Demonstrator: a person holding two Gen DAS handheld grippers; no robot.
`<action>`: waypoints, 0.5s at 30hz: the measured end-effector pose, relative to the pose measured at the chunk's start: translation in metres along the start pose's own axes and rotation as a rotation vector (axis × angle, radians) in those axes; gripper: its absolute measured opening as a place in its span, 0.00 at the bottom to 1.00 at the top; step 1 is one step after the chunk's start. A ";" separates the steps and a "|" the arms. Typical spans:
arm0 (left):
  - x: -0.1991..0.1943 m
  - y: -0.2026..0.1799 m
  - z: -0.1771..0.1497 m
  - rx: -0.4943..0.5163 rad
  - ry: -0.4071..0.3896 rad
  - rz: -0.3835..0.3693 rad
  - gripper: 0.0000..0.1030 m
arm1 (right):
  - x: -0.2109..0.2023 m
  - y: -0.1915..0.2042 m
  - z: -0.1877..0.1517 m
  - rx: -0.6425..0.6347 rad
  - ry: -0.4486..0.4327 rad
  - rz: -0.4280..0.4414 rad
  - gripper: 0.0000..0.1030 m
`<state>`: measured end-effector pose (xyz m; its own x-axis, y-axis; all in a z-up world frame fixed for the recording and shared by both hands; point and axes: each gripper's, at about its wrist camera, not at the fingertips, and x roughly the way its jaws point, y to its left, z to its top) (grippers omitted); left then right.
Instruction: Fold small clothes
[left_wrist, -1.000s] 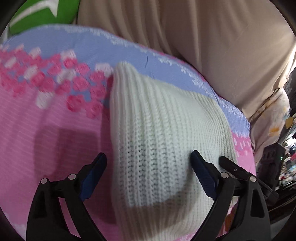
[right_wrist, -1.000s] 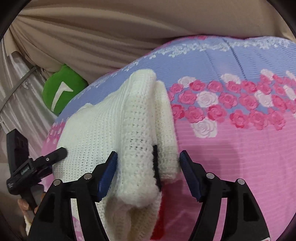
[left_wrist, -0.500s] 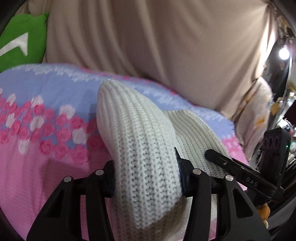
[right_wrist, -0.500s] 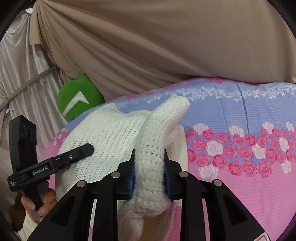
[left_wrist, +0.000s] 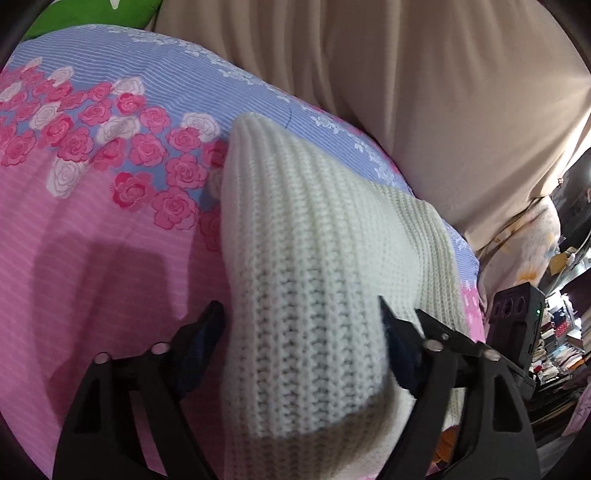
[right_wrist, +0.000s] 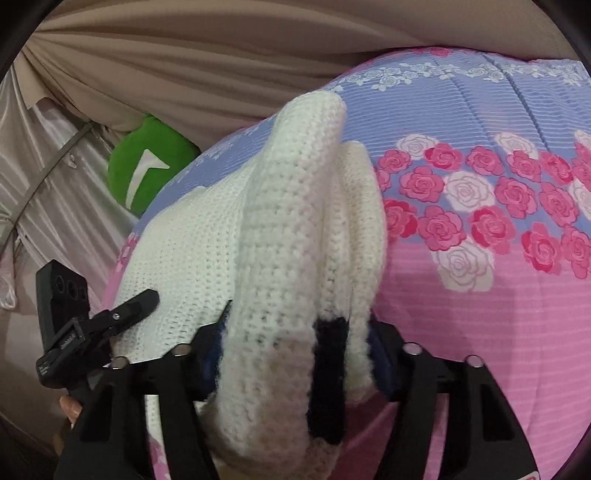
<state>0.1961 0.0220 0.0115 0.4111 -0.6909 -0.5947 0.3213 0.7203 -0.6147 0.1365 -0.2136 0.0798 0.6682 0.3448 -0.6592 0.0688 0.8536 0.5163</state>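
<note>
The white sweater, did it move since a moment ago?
Yes. The white sweater was bunched up high against the beige curtain; now it lies lower on the rose bedspread, between the left tongs, just opening.

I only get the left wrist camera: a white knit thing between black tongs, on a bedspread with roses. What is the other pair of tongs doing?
Observer: The right tongs straddle a raised fold of the same white knit. They have just been opening, yet both pads look pressed against the fold.
Operator: Is the knit white all over? That's all I see here.
Observer: No. A black patch shows on it, down between the right tongs.
</note>
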 end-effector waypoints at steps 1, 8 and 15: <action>-0.003 -0.003 0.001 -0.005 -0.008 -0.015 0.53 | -0.007 0.007 0.003 -0.022 -0.023 -0.011 0.37; -0.043 -0.052 0.010 0.108 -0.137 -0.139 0.47 | -0.091 0.054 0.013 -0.167 -0.271 -0.044 0.34; 0.009 -0.027 -0.003 0.128 -0.040 0.061 0.54 | -0.051 -0.025 0.001 0.018 -0.124 -0.193 0.39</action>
<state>0.1889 -0.0036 0.0215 0.4655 -0.6448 -0.6063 0.4002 0.7643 -0.5056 0.1017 -0.2530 0.1013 0.7274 0.1238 -0.6750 0.2168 0.8917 0.3972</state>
